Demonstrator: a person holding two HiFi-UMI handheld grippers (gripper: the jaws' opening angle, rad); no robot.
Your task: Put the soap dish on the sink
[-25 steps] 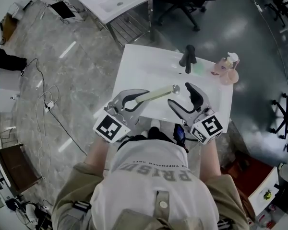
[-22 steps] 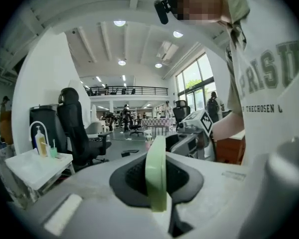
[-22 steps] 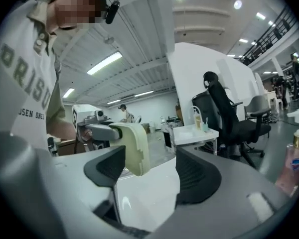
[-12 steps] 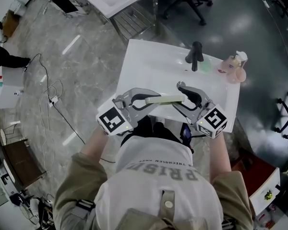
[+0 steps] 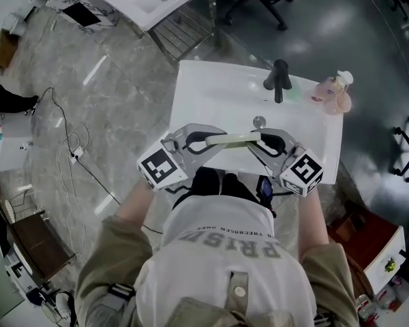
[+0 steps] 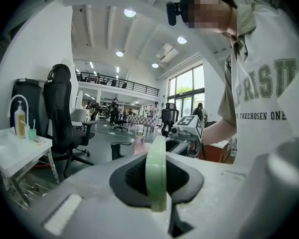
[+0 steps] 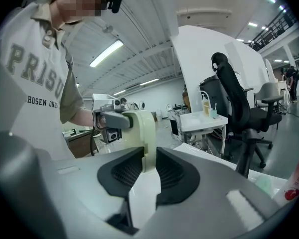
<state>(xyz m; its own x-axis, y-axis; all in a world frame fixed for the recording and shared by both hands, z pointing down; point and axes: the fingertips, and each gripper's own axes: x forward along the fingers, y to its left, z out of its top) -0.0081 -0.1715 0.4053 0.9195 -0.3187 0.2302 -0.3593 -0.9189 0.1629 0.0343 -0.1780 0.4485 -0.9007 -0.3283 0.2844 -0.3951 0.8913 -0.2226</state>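
While turned on edge, soap dish (image 5: pixel 233 140), above white sink (image 5: pixel 204 94)

Soap dish (image 5: pixel 235 140) above sink (image 5: pixel 211 94) front part; faucet (image 5: pixel 279 79) at sink's back, bottle (image 5: pixel 335 90) at sink's back-right corner.

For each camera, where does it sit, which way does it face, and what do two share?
Head view: on the head, facing down at the sink; shirt, left claw and right claw gripping the soap dish.
Left gripper view: on the left claw, facing the right one; shirt at right.
Right gripper view: on the right claw, jaws just closing on the dish, facing the left one; shirt at left.
All share the dish.
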